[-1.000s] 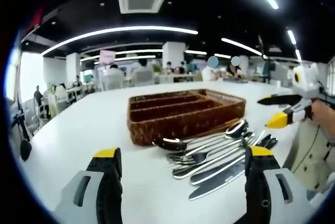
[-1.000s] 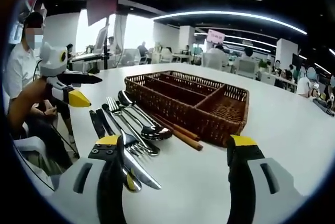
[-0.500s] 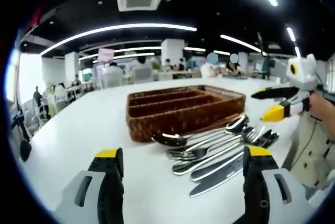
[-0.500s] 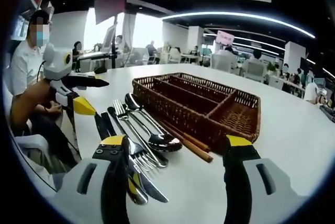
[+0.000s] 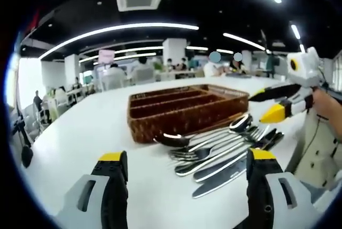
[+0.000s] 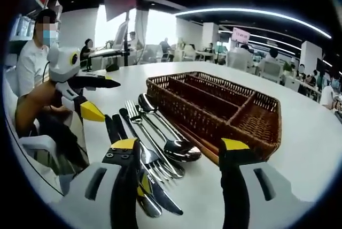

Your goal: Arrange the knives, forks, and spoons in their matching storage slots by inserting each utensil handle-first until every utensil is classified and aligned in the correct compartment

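In the left gripper view, the left gripper (image 5: 181,166) hangs low over the white table (image 5: 91,132) with its yellow-tipped jaws spread wide and nothing between them. Ahead of its jaws and a little to the left stands the wicker cutlery tray (image 5: 184,110), its long compartments bare as far as can be seen. Just in front of the tray, between the jaws and reaching toward the right jaw, lies the cluster of utensils: a spoon (image 5: 200,135) nearest the tray, forks (image 5: 214,147) beside it, and knives (image 5: 227,169) closest to the right jaw. Further right, the right gripper (image 5: 267,105) hovers above the far ends of the utensils, its jaws parted, touching none of them.

In the right gripper view, the left gripper (image 6: 99,99) is at the left, held in a person's hand (image 6: 40,100), jaws apart. The right gripper's wide jaws hang just above the utensils, clasping nothing; two brown chopsticks (image 6: 200,146) lie against the tray (image 6: 224,108).
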